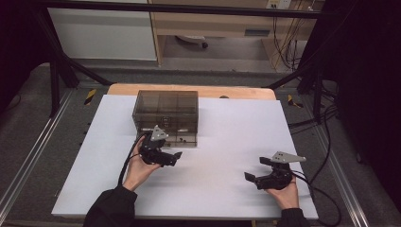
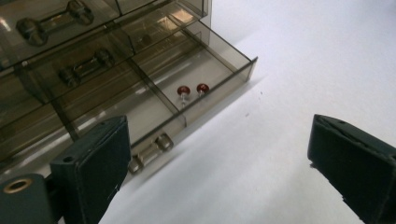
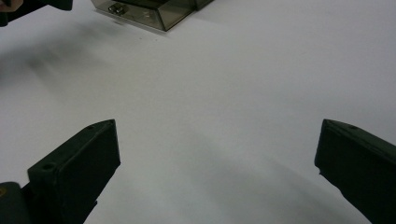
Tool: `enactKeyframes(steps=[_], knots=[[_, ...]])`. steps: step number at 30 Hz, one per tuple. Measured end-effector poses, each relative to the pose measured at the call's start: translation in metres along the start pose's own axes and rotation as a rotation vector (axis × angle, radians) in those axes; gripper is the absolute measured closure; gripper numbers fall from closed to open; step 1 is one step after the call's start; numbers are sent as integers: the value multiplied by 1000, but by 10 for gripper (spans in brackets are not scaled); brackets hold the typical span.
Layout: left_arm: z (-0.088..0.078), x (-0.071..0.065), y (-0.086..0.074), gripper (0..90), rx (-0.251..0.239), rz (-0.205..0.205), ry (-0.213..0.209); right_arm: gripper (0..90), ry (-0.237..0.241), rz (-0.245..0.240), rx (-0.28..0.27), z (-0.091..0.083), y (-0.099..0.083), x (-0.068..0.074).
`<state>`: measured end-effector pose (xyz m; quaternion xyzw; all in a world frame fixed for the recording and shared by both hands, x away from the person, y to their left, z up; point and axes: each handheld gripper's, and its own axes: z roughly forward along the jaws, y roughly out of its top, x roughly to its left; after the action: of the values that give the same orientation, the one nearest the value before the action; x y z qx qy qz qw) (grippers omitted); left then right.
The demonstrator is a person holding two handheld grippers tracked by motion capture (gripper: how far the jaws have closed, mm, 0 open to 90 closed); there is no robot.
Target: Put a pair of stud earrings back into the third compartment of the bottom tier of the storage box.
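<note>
A smoky see-through drawer cabinet (image 1: 165, 111) stands at the back of the white table (image 1: 227, 137). Its bottom drawer (image 2: 205, 70) is pulled out and holds two red-headed pins (image 2: 191, 89) in the right compartment. The drawer's clear bar handle (image 2: 149, 151) lies close beside one jaw. My left gripper (image 1: 172, 158) hovers just in front of the drawer, open (image 2: 219, 177), with nothing between its jaws. My right gripper (image 1: 255, 169) rests near the front right of the table, open (image 3: 217, 172) over bare white surface.
The upper drawers (image 2: 60, 28) of the cabinet are closed, with similar handles. The open drawer's corner (image 3: 144, 11) shows at the top of the right gripper view. Cables (image 1: 326, 156) trail off the table's right side, and black frame posts (image 1: 54, 80) stand behind.
</note>
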<state>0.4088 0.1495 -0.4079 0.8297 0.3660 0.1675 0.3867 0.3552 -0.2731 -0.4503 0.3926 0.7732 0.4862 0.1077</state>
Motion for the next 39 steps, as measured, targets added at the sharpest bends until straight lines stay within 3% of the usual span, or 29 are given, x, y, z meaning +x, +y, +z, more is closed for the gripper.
enactKeyframes(steps=[13, 31, 39], knots=[[-29, 9, -36, 47, -40, -9, -1, 7, -1, 3, 0, 0, 0, 0], [-52, 30, -81, 48, -36, -40, 38, 6, -2, 8, 5, 0, 0, 0], [-60, 39, -93, 47, -29, -58, 48, 7, 0, 11, 7, 0, 0, 0]])
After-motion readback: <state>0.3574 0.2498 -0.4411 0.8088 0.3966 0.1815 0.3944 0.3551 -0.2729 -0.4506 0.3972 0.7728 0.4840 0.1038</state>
